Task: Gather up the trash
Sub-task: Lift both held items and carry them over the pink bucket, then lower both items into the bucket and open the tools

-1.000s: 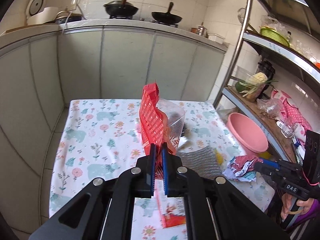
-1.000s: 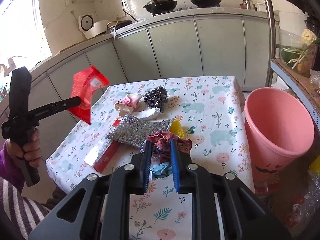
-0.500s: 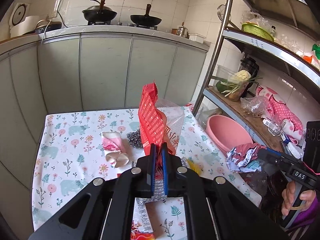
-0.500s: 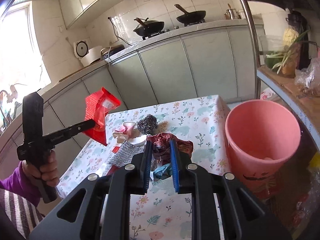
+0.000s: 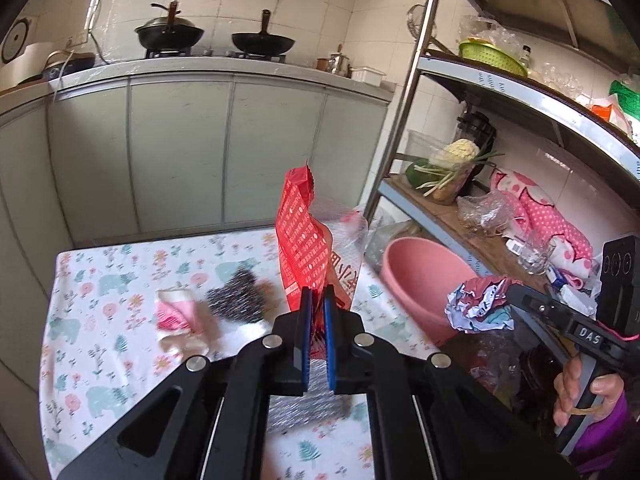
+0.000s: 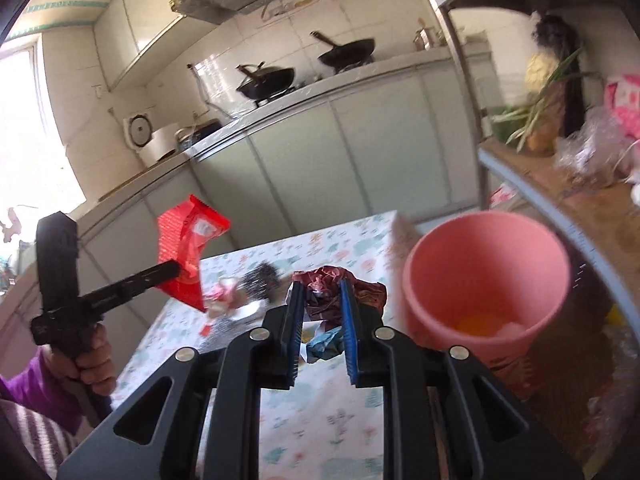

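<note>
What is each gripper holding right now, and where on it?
Left gripper pinches the red snack wrapper at its bottom edge. Right gripper clamps the crumpled wrapper wad around its middle.

The pink plastic bin (image 6: 486, 276) stands right of the floral-clothed table (image 5: 100, 320); on it, the dark wire scourer (image 5: 236, 296) lies beside the pink-and-white crumpled wrapper (image 5: 178, 320).

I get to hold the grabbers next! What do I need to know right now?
Left gripper: shut on the red wrapper, held up above the table.
Right gripper: shut on the crumpled wrapper, close to the pink bin but not over it.
Done: something yellow already lies in the bin.
Left: drop both wrappers in. On the table, the pink-and-white scrap looks like trash; the steel scourer and silver cloth may not be.
</note>
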A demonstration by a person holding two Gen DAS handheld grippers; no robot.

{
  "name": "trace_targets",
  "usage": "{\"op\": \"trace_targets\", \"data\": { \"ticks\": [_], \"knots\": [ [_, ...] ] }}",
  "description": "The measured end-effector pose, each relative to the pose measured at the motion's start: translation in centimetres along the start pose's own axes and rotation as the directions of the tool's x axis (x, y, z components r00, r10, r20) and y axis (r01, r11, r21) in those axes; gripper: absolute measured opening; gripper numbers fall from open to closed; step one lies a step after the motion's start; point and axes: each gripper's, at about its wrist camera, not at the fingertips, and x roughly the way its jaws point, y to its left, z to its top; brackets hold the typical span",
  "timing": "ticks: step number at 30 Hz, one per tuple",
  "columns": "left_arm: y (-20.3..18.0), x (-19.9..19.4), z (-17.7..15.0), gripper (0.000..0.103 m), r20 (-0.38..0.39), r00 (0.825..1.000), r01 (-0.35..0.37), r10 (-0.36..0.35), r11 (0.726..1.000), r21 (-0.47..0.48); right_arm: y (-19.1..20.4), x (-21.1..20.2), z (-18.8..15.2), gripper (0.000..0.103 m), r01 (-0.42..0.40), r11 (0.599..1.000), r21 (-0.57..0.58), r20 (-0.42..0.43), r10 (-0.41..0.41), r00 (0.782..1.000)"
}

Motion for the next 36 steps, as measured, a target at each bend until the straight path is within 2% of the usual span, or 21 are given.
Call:
{"op": "trace_targets", "data": {
  "ticks": [4, 8, 12, 18, 27, 29, 31, 32, 34, 36],
  "knots": [
    [-3.2, 2.4, 1.3, 0.005, 0.001, 0.998, 0.069, -0.069, 0.997, 0.027, -1.9, -0.3, 0.4, 0.018, 0.112, 0.994, -0.013, 0.034, -0.112, 0.993],
    [-6.9, 5.5, 2.2, 0.005, -0.013, 0.991, 0.136, -0.135, 0.989, 0.054, -4.2, 0.2, 0.8, 0.018, 0.171, 0.985, 0.01, 0.051, -0.171, 0.984],
    [-10.2, 9.5, 2.7, 0.005, -0.055, 0.984, 0.174, -0.171, 0.982, 0.068, -6.3, 1.4, 0.9, 0.018, 0.206, 0.978, 0.029, 0.049, -0.207, 0.977],
    [-13.7, 15.1, 2.3, 0.005, -0.111, 0.976, 0.195, -0.187, 0.978, 0.07, -9.1, 3.7, 0.0, 0.018, 0.246, 0.968, 0.058, 0.018, -0.247, 0.969],
    [-16.0, 21.8, 0.1, 0.006, -0.243, 0.956, 0.19, -0.164, 0.978, 0.088, -11.2, 6.4, -1.5, 0.018, 0.28, 0.958, 0.069, -0.06, -0.276, 0.959],
    [-16.1, 22.6, -0.3, 0.008, -0.273, 0.948, 0.194, -0.164, 0.977, 0.085, -11.4, 6.8, -1.7, 0.02, 0.285, 0.956, 0.073, -0.074, -0.28, 0.957],
    [-16.1, 22.9, -0.5, 0.01, -0.278, 0.948, 0.187, -0.156, 0.979, 0.086, -11.6, 7.0, -1.9, 0.022, 0.292, 0.953, 0.074, -0.088, -0.286, 0.954],
    [-16.1, 23.0, -0.6, 0.013, -0.283, 0.946, 0.188, -0.158, 0.978, 0.085, -11.8, 7.2, -1.9, 0.025, 0.294, 0.952, 0.079, -0.095, -0.286, 0.953],
    [-15.9, 23.0, -0.6, 0.032, -0.292, 0.943, 0.189, -0.161, 0.98, 0.068, -11.9, 7.3, -2.1, 0.033, 0.303, 0.949, 0.086, -0.099, -0.295, 0.95],
    [-15.7, 22.8, -0.5, 0.033, -0.283, 0.944, 0.194, -0.171, 0.979, 0.056, -11.9, 7.4, -2.3, 0.035, 0.302, 0.949, 0.087, -0.113, -0.291, 0.95]
  ]
}}
